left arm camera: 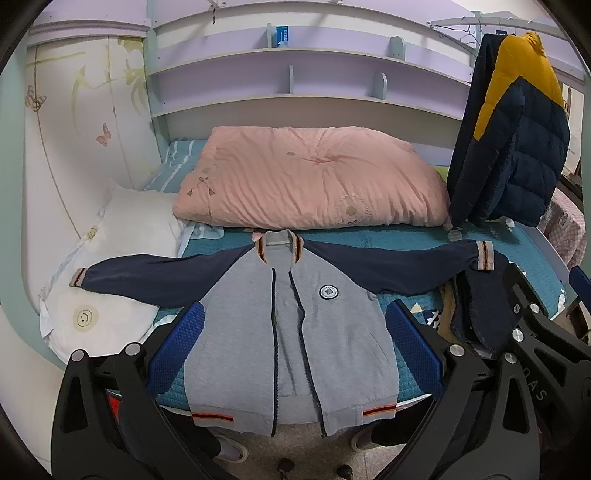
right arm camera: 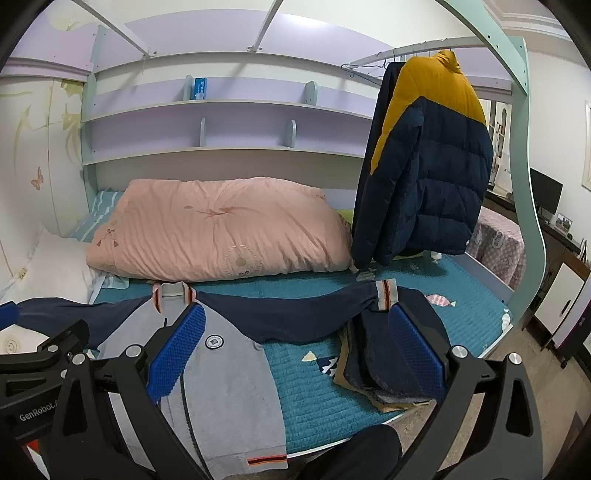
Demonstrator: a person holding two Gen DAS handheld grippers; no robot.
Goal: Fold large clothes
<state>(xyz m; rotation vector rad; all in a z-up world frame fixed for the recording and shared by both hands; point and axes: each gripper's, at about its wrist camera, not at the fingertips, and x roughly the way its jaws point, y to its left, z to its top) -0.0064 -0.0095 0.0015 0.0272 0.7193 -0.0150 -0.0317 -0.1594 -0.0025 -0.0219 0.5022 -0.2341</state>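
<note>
1. Jacket (left arm camera: 332, 325), grey with navy sleeves, lies front-up on my teal bed cover (left arm camera: 406, 236), both sleeves stretched sideways, ready for folding.
2. My left gripper (left arm camera: 295, 350) hovers above its body, fingers spread wide, pinching nothing.
3. My right gripper (right arm camera: 295, 354) hangs equally spread toward the striped cuff (right arm camera: 386, 293), empty.
4. That cuff rests on a dark pile (right arm camera: 384, 354), probably already-folded clothes.

The words on the round badge (left arm camera: 328, 291) of the jacket (left arm camera: 284, 325) are too small to be read. The folded dark clothes (left arm camera: 480, 314) at 3 o'clock are partly hidden behind the right gripper (right arm camera: 295, 343). The blue box (left arm camera: 281, 36) on the shelf (left arm camera: 332, 51) at 12 o'clock is blurred.
</note>
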